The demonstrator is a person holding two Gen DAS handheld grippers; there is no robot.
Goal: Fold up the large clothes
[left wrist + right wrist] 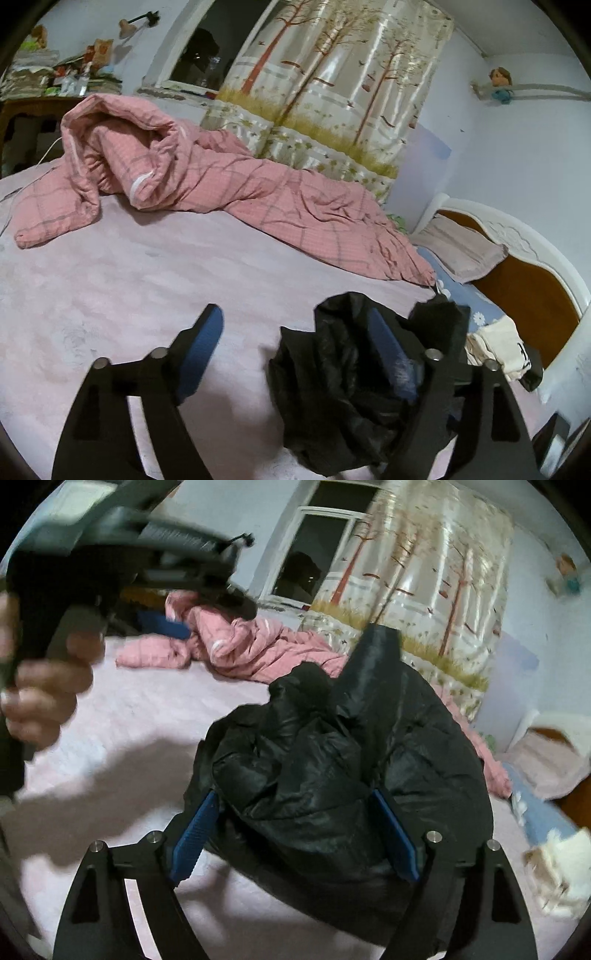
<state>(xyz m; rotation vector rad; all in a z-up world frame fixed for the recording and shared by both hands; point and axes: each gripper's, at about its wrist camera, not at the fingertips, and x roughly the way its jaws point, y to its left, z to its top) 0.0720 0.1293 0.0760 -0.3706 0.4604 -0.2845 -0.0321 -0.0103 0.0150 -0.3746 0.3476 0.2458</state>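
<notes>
While jaws gape, black jacket (332, 768) (crumpled) lies on bed (129, 280).

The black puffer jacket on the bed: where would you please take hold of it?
I would grip the black puffer jacket at the stiff flap sticking up at its far side, coming from above, since the rest is one crumpled mound on the bed.

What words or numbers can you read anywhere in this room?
None can be read.
White garment at the bed's edge: a black mark, too partly shown to read.
Clutter on the shelf: packaging too small and blurred to read.
Black jacket, pink quilt and tree curtain: no writing shows.
</notes>
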